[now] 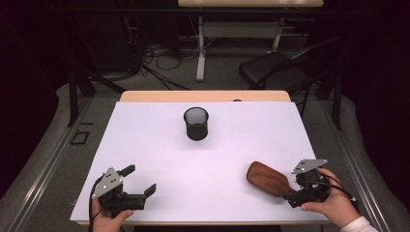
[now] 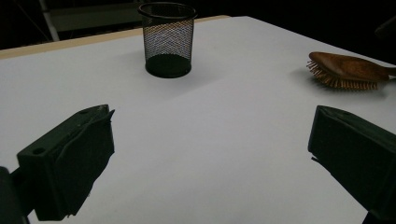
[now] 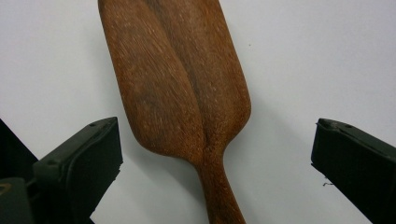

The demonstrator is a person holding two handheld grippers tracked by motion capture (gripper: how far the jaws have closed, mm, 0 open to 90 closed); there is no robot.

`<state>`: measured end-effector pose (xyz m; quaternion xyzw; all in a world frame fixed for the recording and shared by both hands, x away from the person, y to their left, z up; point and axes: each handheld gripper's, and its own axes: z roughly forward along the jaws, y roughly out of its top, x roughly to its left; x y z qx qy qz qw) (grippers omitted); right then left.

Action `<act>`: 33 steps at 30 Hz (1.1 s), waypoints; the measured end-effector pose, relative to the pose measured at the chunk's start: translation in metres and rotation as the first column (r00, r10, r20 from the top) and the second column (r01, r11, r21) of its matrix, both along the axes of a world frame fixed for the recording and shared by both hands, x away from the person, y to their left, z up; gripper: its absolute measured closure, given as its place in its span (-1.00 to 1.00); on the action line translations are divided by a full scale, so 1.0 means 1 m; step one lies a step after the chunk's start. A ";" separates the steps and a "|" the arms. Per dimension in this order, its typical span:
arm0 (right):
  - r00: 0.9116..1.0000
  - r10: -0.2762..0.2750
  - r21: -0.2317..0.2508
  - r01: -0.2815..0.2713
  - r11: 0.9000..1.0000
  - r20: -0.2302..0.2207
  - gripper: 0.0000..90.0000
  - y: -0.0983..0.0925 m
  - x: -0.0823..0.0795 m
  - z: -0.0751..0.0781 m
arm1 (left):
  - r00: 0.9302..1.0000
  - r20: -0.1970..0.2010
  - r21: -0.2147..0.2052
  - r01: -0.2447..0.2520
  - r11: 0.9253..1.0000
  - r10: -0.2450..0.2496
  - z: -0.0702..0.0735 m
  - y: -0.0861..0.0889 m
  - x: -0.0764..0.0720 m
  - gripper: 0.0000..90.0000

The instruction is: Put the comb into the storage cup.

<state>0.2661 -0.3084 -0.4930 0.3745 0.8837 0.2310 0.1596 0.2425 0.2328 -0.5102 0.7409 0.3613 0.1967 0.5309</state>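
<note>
A brown wooden hairbrush lies bristles down at the table's front right, its handle pointing toward the person. In the right gripper view its back narrows into the handle, which runs down between the jaws. My right gripper is open, its jaws standing wide on either side of the handle without touching it. A black mesh cup stands upright at the middle back. My left gripper is open at the front left, nothing between its jaws. The brush lies far to its right.
The white table top has a wooden strip along its far edge. Behind the table are a black chair, a desk leg and cables on the floor. A hand holds each gripper at the near edge.
</note>
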 end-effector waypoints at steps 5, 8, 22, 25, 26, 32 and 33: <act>1.000 0.022 -0.046 -0.023 0.999 -0.022 -0.96 0.005 0.004 -0.001 | 1.000 -0.001 0.003 -0.009 1.000 0.009 0.000 0.001 -0.001 -0.99; 0.999 0.031 -0.065 -0.033 0.997 -0.040 -0.94 0.007 0.004 -0.001 | 1.000 0.000 0.004 -0.008 1.000 0.008 0.000 0.000 -0.001 -0.99; 0.994 0.062 -0.167 -0.076 0.983 -0.088 -0.87 0.016 0.005 -0.006 | 1.000 0.002 0.005 -0.004 1.000 0.004 -0.001 0.000 -0.001 -0.99; 0.993 0.065 -0.176 -0.082 0.981 -0.096 -0.87 0.019 0.005 -0.008 | 1.000 0.000 0.009 -0.001 1.000 0.001 -0.001 0.000 -0.001 -0.99; 0.993 0.067 -0.179 -0.085 0.980 -0.102 -0.87 0.019 0.006 -0.008 | 1.000 0.000 0.009 -0.001 1.000 0.001 -0.001 0.000 -0.001 -0.99; 0.991 0.082 -0.187 -0.100 0.977 -0.105 -0.87 0.021 0.008 -0.008 | 1.000 0.000 0.010 -0.002 1.000 0.002 -0.001 0.000 -0.002 -0.99; 0.990 0.072 -0.193 -0.094 0.977 -0.118 -0.87 0.021 0.008 -0.008 | 1.000 0.001 0.007 -0.003 1.000 0.003 -0.001 0.000 -0.002 -0.99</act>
